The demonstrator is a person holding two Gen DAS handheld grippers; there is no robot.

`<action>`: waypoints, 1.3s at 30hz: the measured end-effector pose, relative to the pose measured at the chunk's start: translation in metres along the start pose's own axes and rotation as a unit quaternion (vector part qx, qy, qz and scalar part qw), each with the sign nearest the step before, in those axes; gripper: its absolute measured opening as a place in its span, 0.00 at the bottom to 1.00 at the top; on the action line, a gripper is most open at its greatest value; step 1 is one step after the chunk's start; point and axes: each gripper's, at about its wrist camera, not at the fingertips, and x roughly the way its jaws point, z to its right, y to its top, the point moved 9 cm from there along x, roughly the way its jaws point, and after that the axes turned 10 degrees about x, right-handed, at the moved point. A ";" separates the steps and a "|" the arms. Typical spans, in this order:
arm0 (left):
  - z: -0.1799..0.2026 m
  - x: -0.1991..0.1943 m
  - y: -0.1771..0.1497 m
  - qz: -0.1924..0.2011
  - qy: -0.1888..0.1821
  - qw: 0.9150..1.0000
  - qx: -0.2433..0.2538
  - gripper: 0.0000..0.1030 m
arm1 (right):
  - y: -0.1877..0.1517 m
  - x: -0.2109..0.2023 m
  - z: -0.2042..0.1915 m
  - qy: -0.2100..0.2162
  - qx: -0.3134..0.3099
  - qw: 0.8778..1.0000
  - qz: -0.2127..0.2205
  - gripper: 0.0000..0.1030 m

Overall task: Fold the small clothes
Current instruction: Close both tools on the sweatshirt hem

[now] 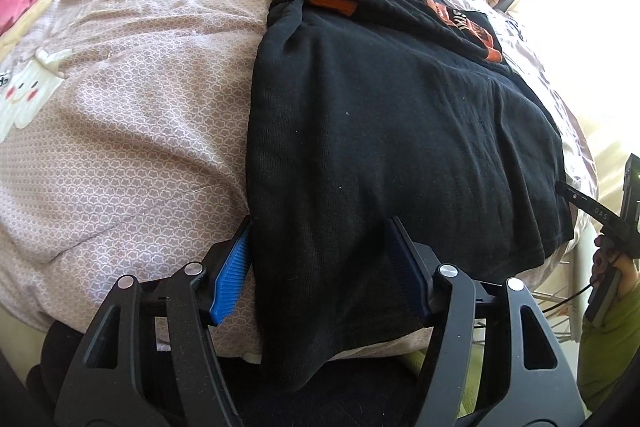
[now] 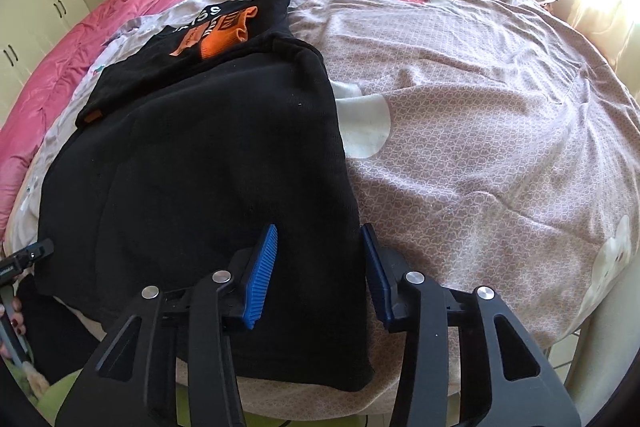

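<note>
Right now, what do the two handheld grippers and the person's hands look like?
Both the left gripper and the right gripper have black plastic frames with silver pivot pins and ribbed blue fingers. A black cable trails from the right one. The hand has dark red nail polish; a green sleeve shows.

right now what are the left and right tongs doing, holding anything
Left tongs: part open, straddling the near left edge of the black garment; a grip cannot be told.
Right tongs: part open, straddling its near right edge; a grip cannot be told.
</note>
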 end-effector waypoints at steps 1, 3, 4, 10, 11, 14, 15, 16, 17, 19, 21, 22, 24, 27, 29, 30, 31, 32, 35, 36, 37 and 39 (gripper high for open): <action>-0.001 -0.001 0.000 0.002 0.001 1.000 -0.004 0.51 | 0.000 0.001 0.000 0.004 0.003 1.000 -0.001 0.32; -0.004 -0.003 0.000 0.004 0.000 1.000 -0.010 0.39 | 0.000 0.002 -0.001 0.010 0.001 1.000 -0.002 0.26; -0.005 -0.004 0.000 0.005 -0.001 1.000 -0.012 0.36 | 0.000 0.002 -0.002 0.013 -0.001 1.000 -0.004 0.20; -0.001 -0.012 0.002 0.014 -0.015 1.000 -0.013 0.06 | 0.009 -0.010 -0.012 0.030 -0.022 0.999 -0.006 0.10; 0.000 -0.014 0.003 0.016 -0.017 1.000 -0.013 0.06 | 0.011 -0.013 -0.013 0.036 -0.022 0.999 -0.004 0.10; 0.003 -0.028 0.010 0.035 -0.022 0.999 -0.010 0.05 | 0.018 -0.027 -0.020 0.056 -0.026 0.998 0.011 0.10; 0.004 -0.035 0.015 0.045 -0.024 0.999 -0.006 0.05 | 0.023 -0.032 -0.023 0.064 -0.026 0.997 0.018 0.10; 0.005 -0.039 0.018 0.050 -0.026 0.998 -0.004 0.05 | 0.027 -0.038 -0.025 0.071 -0.025 0.997 0.026 0.10; 0.005 -0.046 0.024 0.060 -0.029 0.998 -0.004 0.05 | 0.034 -0.045 -0.028 0.080 -0.025 0.996 0.037 0.10; 0.005 -0.056 0.036 0.075 -0.034 0.997 -0.004 0.05 | 0.045 -0.055 -0.032 0.090 -0.027 0.994 0.054 0.10; 0.003 -0.067 0.051 0.092 -0.033 0.995 -0.003 0.05 | 0.057 -0.065 -0.038 0.098 -0.030 0.992 0.077 0.10; 0.001 -0.071 0.059 0.098 -0.033 0.995 -0.004 0.05 | 0.063 -0.068 -0.041 0.102 -0.029 0.991 0.086 0.10; -0.003 -0.077 0.075 0.111 -0.029 0.993 -0.005 0.05 | 0.076 -0.071 -0.046 0.110 -0.023 0.989 0.101 0.10; -0.007 -0.084 0.099 0.125 -0.023 0.992 -0.005 0.05 | 0.094 -0.069 -0.050 0.115 -0.012 0.986 0.119 0.10; -0.008 -0.085 0.113 0.132 -0.019 0.991 -0.005 0.05 | 0.106 -0.067 -0.051 0.118 -0.006 0.985 0.128 0.10; -0.008 -0.086 0.119 0.134 -0.017 0.991 -0.005 0.05 | 0.110 -0.067 -0.051 0.118 -0.006 0.984 0.132 0.10; -0.008 -0.086 0.125 0.135 -0.014 0.991 -0.004 0.05 | 0.118 -0.066 -0.052 0.118 -0.008 0.983 0.137 0.10; -0.009 -0.086 0.131 0.138 -0.010 0.990 -0.003 0.05 | 0.123 -0.067 -0.053 0.118 -0.009 0.983 0.142 0.10; -0.010 -0.084 0.147 0.139 -0.001 0.990 0.001 0.05 | 0.142 -0.065 -0.054 0.119 -0.009 0.981 0.154 0.10; -0.012 -0.083 0.153 0.141 0.003 0.990 0.002 0.05 | 0.148 -0.064 -0.053 0.119 -0.008 0.980 0.157 0.10; -0.013 -0.082 0.156 0.141 0.007 0.990 0.002 0.05 | 0.152 -0.062 -0.054 0.120 -0.007 0.980 0.159 0.10; -0.018 -0.077 0.164 0.141 0.011 0.990 -0.001 0.05 | 0.164 -0.055 -0.055 0.122 -0.005 0.979 0.163 0.10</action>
